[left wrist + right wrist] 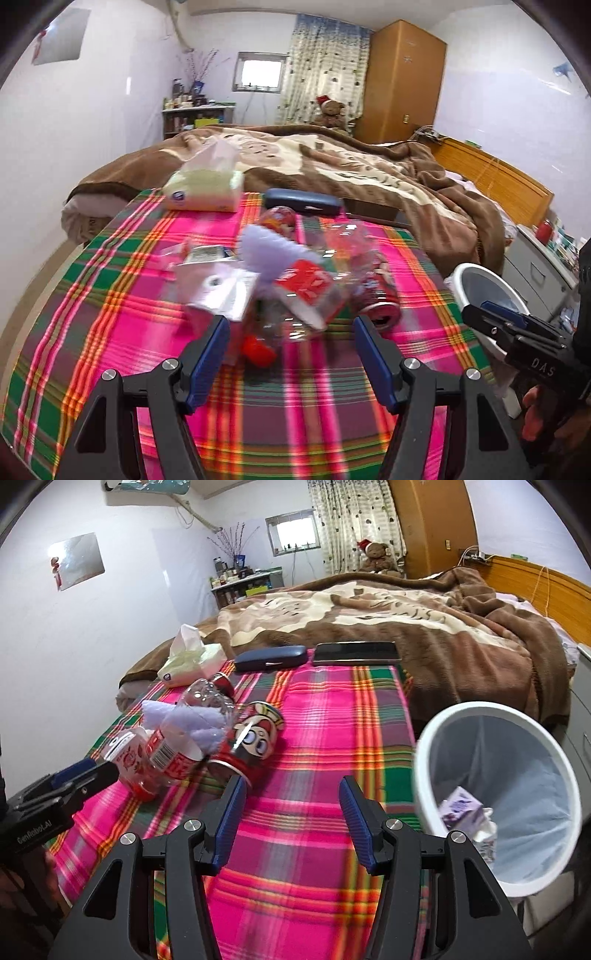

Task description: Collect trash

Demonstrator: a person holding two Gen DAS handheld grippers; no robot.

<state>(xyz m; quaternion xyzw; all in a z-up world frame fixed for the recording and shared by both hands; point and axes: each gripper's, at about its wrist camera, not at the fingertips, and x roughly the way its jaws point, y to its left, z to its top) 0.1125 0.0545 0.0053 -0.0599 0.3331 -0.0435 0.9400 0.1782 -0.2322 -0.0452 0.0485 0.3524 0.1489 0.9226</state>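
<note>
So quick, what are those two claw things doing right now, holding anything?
Left gripper: open, empty, pointed at the plastic bottle.
Right gripper: open, empty, above the plaid cloth.

Woven plaid cloth [325, 716], glossy metal can [251, 738], clear crinkled plastic bottle [173, 753].

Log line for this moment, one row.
left gripper: open, empty | right gripper: open, empty | bottle, can: on cloth | bin: holds trash
</note>
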